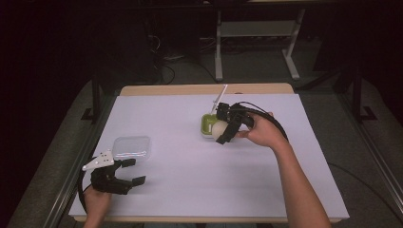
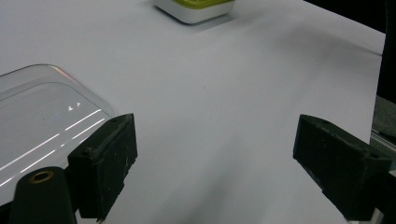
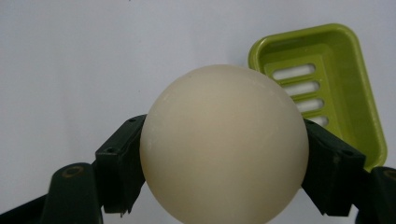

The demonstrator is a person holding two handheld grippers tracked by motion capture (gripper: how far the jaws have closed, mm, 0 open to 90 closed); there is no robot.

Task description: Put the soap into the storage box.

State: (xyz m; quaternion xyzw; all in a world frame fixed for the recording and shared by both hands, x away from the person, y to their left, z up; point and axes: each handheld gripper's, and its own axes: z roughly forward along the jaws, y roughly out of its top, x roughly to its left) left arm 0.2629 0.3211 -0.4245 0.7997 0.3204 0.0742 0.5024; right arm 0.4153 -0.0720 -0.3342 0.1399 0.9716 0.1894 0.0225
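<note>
White tabletop point(image 1: 199, 180); cream ball point(image 3: 224, 144) in right claw point(image 3: 224, 163).

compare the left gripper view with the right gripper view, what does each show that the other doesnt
Left gripper view alone: the clear plastic lid beside the open left hand-held gripper, which holds nothing. Right gripper view alone: the cream round soap clamped in the right hand-held gripper, and the slotted floor inside the green soap dish. Both share that dish and the white table.
</note>
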